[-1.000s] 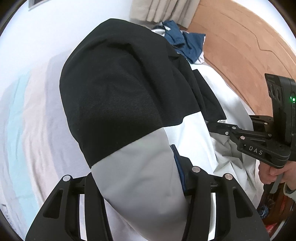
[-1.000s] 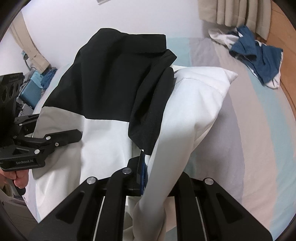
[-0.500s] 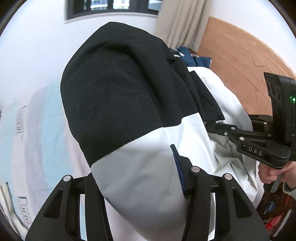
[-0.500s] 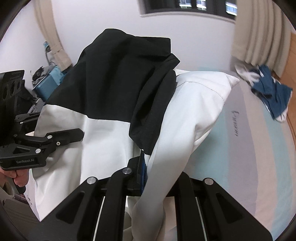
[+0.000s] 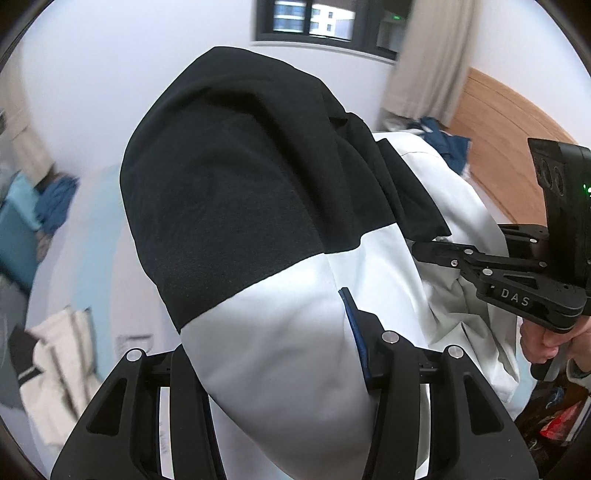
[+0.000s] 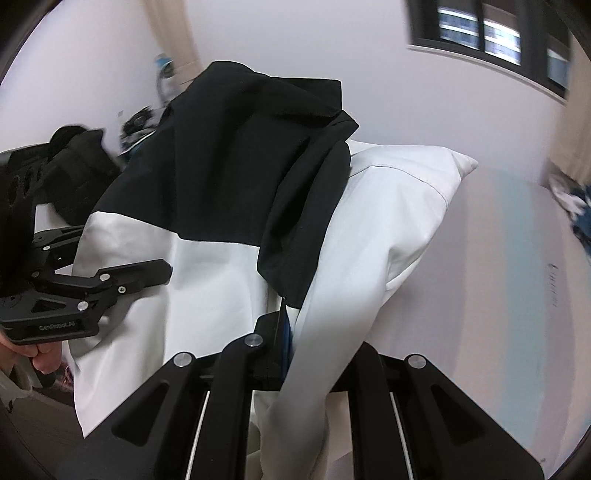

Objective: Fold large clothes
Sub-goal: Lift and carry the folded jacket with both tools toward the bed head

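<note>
Black and white cloth fills both wrist views: a large two-tone jacket (image 5: 258,221), dark across its upper part and pale below, hangs bunched between your two tools, lifted off the bed (image 6: 498,277).

Your left tool (image 5: 280,354) stands about half open, yet a thick roll of the pale fabric fills the gap and its fingers (image 5: 373,339) press against it, so it has hold of the jacket. Your right tool (image 6: 291,325) is almost fully closed, pinching a thin fold of white cloth at the blue pad. Each tool shows in the other's view, gripped by a hand (image 5: 546,339) — the two sit close together on either side of the garment.

Beyond the jacket lie the striped bedsheet, a wooden headboard (image 5: 517,147), a dark window (image 5: 325,26) and a heap of blue clothing (image 5: 443,144) near the headboard.

You look to be mid-carry, bringing the partly gathered jacket toward a clear stretch of bed. The next move likely calls for lowering it — keep both grips firm, hold the tools level with each other, and let the black half settle flat before releasing.
</note>
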`<state>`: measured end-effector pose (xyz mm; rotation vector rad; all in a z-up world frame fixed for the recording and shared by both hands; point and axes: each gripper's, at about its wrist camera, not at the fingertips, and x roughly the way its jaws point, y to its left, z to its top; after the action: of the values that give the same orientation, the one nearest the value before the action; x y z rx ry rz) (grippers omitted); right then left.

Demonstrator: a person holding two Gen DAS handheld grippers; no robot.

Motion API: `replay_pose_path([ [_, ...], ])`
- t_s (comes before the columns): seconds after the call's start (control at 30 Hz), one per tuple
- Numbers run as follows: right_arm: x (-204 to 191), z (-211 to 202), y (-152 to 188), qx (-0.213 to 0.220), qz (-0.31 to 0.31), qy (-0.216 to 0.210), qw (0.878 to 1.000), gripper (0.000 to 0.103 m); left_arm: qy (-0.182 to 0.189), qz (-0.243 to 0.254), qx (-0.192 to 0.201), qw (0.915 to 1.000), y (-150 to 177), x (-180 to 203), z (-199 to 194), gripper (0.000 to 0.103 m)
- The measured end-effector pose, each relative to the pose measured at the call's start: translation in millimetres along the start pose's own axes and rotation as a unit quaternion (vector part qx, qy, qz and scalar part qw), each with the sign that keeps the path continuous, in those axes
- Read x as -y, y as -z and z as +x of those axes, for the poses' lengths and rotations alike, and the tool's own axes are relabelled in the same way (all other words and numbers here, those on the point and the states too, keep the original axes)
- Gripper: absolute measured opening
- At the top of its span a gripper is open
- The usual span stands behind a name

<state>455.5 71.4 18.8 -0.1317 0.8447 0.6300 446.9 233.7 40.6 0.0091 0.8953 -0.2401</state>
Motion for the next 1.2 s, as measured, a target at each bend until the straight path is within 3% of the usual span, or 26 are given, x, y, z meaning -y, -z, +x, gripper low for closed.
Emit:
replay_pose_path([
  [0.37, -169.9, 56.6, -36.5, 0.005, -0.076, -0.087, 0.993, 0.008, -0.074, -0.073, 0.001, 0.9946, 61.5, -136.1, -73.0, 0.047],
  [0.67, -304.0, 121.1, -62.7, -0.002, -0.087, -0.105, 0.991, 0.008, -0.095, -0.084, 0.004, 0.9919, 103.3, -270.7, -116.3, 0.046],
  [0.87, -384.2, 175.0, -84.7, -0.017, -0.107, -0.106, 0.988, 0.008, -0.107, -0.102, 0.003, 0.9890, 127.4, -359.7, -128.3, 0.046],
  [1.2, -460.9, 274.3, -97.0, -0.045, -0.126, -0.093, 0.987, 0.008, -0.104, -0.115, -0.013, 0.9879, 166.5, -480.3, -97.6, 0.046],
])
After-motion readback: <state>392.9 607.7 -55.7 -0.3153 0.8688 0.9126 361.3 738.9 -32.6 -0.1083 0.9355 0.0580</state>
